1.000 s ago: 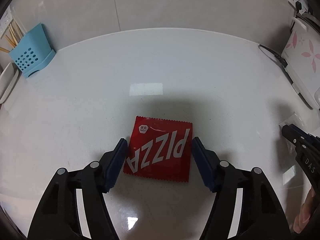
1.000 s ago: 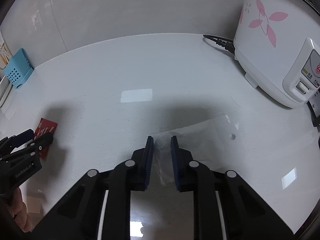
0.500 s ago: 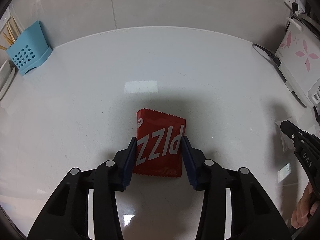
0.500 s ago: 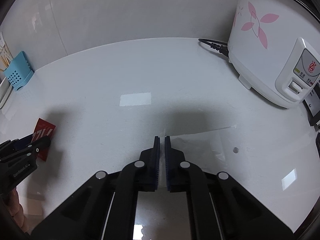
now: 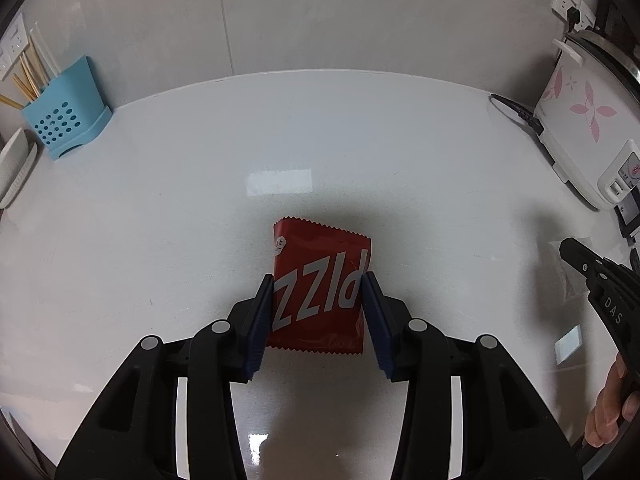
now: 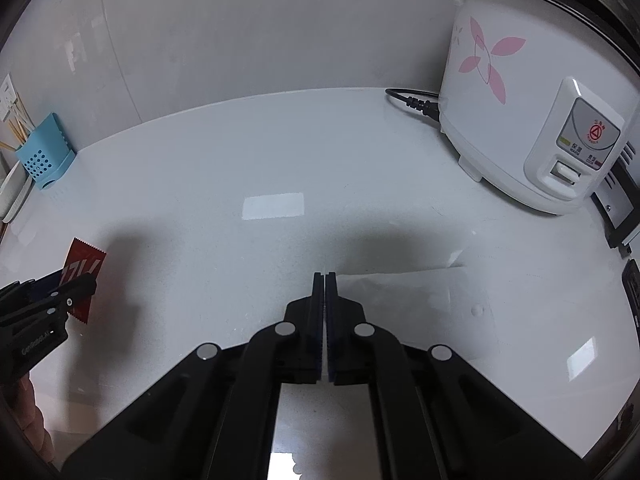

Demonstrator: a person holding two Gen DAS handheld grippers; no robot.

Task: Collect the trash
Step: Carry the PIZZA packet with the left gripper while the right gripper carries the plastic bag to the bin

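A red snack wrapper printed PIZZA sits between the blue pads of my left gripper, which is shut on its two side edges; the wrapper bows and is lifted off the white counter. The right wrist view shows the same wrapper at the far left in the left gripper. My right gripper is shut on the near edge of a clear plastic wrapper, which trails to the right over the counter. The right gripper shows at the right edge of the left wrist view.
A white rice cooker with pink flowers stands at the right, its black cord lying behind it. A blue utensil holder with chopsticks stands at the back left against the wall. A dark appliance sits at the far right edge.
The left gripper closed on the red wrapper and lifted it slightly. The right gripper closed fully on the clear plastic wrapper and rose a little with it.
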